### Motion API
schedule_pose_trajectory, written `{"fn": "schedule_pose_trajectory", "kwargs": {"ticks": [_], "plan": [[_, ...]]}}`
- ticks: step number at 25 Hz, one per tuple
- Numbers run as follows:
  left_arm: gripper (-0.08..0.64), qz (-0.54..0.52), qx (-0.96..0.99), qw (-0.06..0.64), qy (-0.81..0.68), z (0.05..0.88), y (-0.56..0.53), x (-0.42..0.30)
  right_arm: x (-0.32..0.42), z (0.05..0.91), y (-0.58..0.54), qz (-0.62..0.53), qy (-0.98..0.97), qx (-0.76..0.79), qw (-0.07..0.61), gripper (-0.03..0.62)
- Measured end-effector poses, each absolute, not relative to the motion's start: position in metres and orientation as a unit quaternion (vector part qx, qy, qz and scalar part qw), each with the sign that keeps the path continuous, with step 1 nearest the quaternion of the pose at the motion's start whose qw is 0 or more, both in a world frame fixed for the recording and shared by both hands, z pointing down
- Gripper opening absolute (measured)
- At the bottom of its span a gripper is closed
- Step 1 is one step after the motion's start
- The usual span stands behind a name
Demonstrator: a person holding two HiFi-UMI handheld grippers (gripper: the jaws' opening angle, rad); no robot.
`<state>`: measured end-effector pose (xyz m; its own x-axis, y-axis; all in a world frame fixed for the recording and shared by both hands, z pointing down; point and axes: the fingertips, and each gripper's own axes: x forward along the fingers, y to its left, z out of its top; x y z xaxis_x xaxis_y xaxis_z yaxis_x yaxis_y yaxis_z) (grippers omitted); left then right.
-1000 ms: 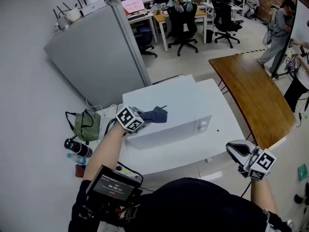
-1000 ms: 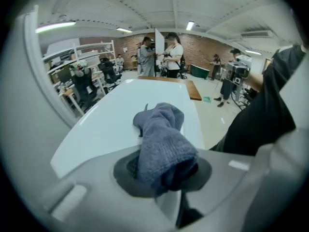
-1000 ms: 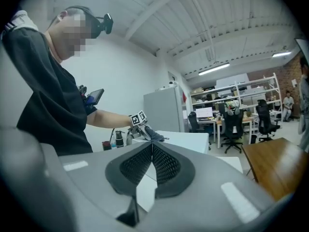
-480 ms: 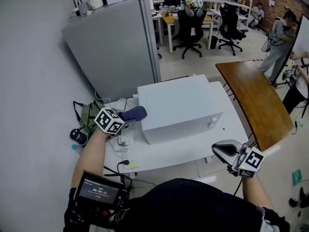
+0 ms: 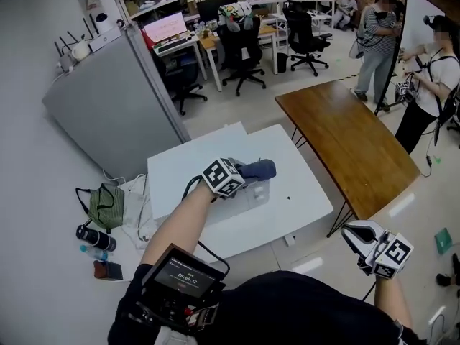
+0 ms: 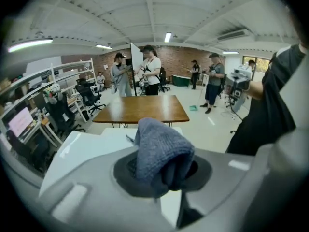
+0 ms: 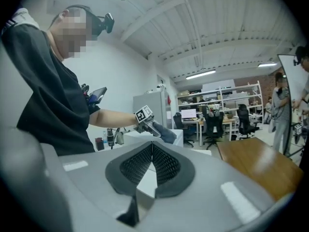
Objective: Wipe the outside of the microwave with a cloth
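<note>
right gripper: the right gripper point(image 7: 152, 148) is nearest me, low at my right side and off the table edge. Its mesh pads meet at the tips with nothing between them, so it is empty.
chest monitor: a small screen point(image 5: 180, 277) sits on my front, below the left forearm.
left gripper: the left gripper point(image 5: 243, 172) is reached out over the white box and clamped on the cloth. The jaws are held slightly apart by the fabric.
cloth: the blue-grey cloth point(image 5: 260, 169) is bunched in the jaws, with a rounded fold sticking out past the tips. It sits at the microwave's front right edge, but I can't tell if it's pressing or just over it.
microwave: the white microwave point(image 5: 180, 172) sits on the white table point(image 5: 305, 192), with a knob on its front just under the cloth.
cloth handling: it looks soft, light and limp and should fold under pressure. The bunched middle is the right hold, leaving the fold out front as the wiping face.
microwave handling: the shell looks rigid, smooth and heavy, and probably won't slide under a light wipe. I'd go easy round the knob. The free gripper could steady a corner if needed.
progress: the top and front are within reach, but I can't judge which faces are done.
left of table: a green bag point(image 5: 106, 205) and dark bottles point(image 5: 93, 237) lie by the wall.
further out: a wooden table point(image 5: 345, 139), then a grey partition point(image 5: 108, 106).
far: office chairs, desks and people standing at the right.
</note>
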<state>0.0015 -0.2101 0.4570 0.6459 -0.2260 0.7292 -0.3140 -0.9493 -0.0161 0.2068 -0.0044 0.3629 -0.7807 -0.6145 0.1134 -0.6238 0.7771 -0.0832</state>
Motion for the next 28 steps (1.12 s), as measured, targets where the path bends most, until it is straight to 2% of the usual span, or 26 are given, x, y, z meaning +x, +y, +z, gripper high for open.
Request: {"fn": "schedule_pose_trajectory", "kwargs": {"ticks": [4, 8, 12, 16, 21, 24, 28], "plan": [[0.075, 0.423, 0.892, 0.067, -0.143, 0.493, -0.216, 0.017, 0.247, 0.381, 0.002, 0.07, -0.93, 0.356, 0.047, 0.006], [0.075, 0.412, 0.891, 0.103, -0.164, 0.497, -0.211, -0.034, 0.225, 0.386, -0.007, 0.074, -0.938, 0.334, 0.049, 0.006], [0.075, 0.405, 0.881, 0.13, -0.208, 0.495, -0.184, -0.141, 0.149, 0.381, -0.016, 0.066, -0.955, 0.285, 0.057, 0.006], [0.075, 0.389, 0.868, 0.166, -0.259, 0.495, -0.139, -0.269, 0.038, 0.359, -0.008, 0.048, -0.974, 0.216, 0.046, 0.006], [0.075, 0.394, 0.843, 0.188, -0.314, 0.5, -0.079, -0.402, -0.072, 0.365, 0.012, 0.039, -0.985, 0.151, 0.075, 0.006], [0.075, 0.356, 0.842, 0.219, -0.34, 0.508, -0.047, -0.44, -0.105, 0.365, 0.018, 0.044, -0.987, 0.134, 0.076, 0.006], [0.075, 0.295, 0.87, 0.229, -0.321, 0.506, -0.013, -0.42, -0.117, 0.364, 0.013, 0.048, -0.989, 0.124, 0.071, 0.006]]}}
